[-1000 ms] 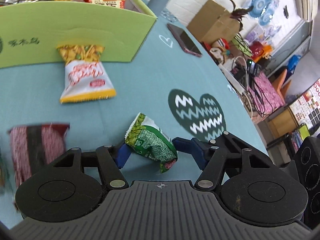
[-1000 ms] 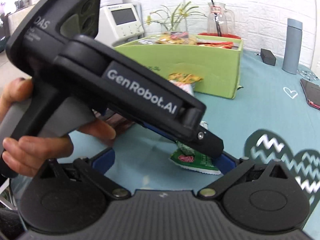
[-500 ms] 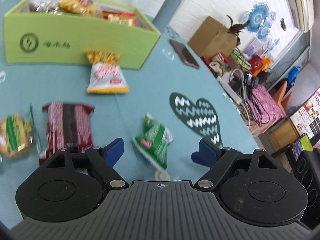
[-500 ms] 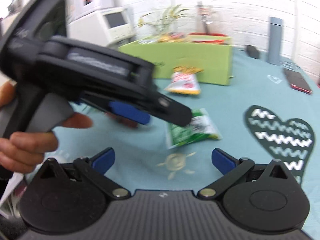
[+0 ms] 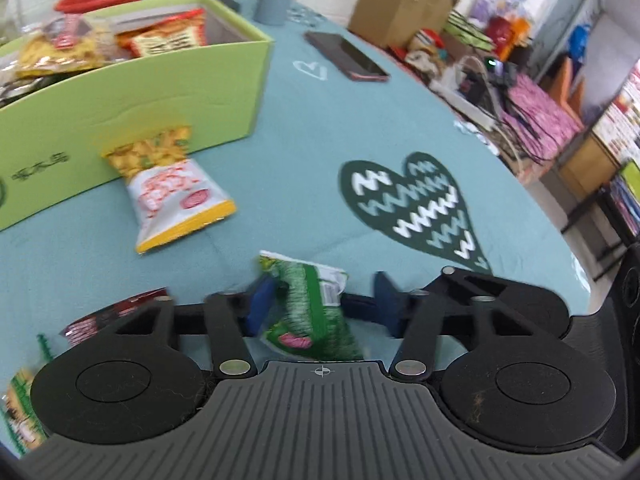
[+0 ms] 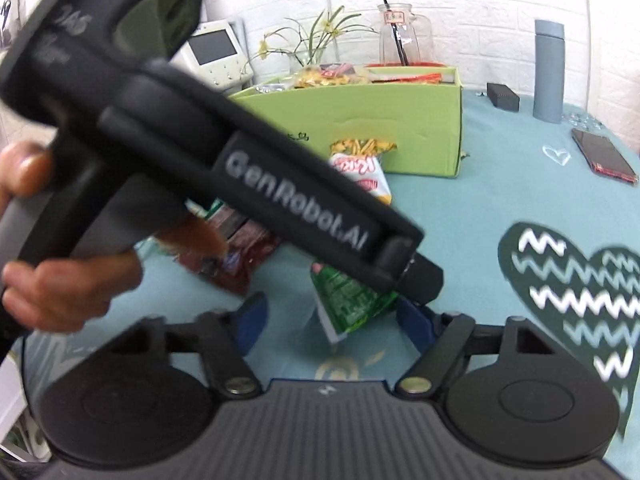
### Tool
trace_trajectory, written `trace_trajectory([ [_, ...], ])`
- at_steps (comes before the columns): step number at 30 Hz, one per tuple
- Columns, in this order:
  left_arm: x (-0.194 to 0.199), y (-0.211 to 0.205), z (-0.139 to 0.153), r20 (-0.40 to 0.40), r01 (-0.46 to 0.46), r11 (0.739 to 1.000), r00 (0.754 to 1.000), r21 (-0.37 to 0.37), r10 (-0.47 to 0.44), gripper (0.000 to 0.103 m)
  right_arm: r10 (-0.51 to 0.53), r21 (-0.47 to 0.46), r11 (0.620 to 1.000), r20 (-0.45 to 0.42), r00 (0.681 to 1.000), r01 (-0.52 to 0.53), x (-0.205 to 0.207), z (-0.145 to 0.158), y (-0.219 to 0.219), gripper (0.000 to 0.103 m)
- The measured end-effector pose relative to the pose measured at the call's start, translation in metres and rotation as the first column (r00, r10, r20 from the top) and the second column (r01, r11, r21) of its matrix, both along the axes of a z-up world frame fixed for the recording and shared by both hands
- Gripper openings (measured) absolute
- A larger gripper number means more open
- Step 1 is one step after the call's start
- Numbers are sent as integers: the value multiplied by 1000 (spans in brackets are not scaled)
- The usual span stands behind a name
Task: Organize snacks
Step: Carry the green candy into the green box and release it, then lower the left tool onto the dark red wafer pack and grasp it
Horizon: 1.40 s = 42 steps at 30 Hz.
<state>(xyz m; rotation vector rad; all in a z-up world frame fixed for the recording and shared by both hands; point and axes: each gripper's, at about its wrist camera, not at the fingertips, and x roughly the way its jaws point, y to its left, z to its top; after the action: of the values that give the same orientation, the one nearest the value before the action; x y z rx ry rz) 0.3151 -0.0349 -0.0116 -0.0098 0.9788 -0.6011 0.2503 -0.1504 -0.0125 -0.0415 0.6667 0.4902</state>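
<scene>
A green snack packet lies between the blue fingers of my left gripper, which are partly closed around it; the left finger touches it, the right stands a little off. It also shows in the right wrist view, under the left gripper's black body. My right gripper is open and empty just in front of the packet. The green snack box with several packets inside stands at the back left. A white and yellow packet leans against its front.
A dark red packet and another small packet lie at the left. A phone, a grey flask, a black box and a glass jug stand behind. The table edge runs at the right.
The left gripper let the green packet drop to the table, drew back, then came down again and is closing around it. The right gripper stayed open.
</scene>
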Motion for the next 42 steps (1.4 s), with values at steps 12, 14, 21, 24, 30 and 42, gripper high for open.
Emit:
trace_trajectory([
  [12,25,29,64,105,-74,977,990,-200,97,8,32,14,999,151,988,-35,39,53,4,58],
  [14,35,31,69,99,-86,974,989,-211,109,8,36,17,999,187,982,-40,47,63,5,58],
  [21,101,38,92,139,-172,948,967,-266,214,7,58,-48,998,268,962,-47,126,92,18,63],
  [24,138,46,93,121,-242,929,951,-280,284,10,72,-20,997,252,965,-69,170,92,22,64],
  [30,155,72,84,169,-367,901,897,-232,409,48,8,35,999,284,959,-19,195,98,11,80],
  [42,32,128,44,107,-398,876,892,-273,439,66,105,41,993,121,987,-111,64,48,-5,94],
])
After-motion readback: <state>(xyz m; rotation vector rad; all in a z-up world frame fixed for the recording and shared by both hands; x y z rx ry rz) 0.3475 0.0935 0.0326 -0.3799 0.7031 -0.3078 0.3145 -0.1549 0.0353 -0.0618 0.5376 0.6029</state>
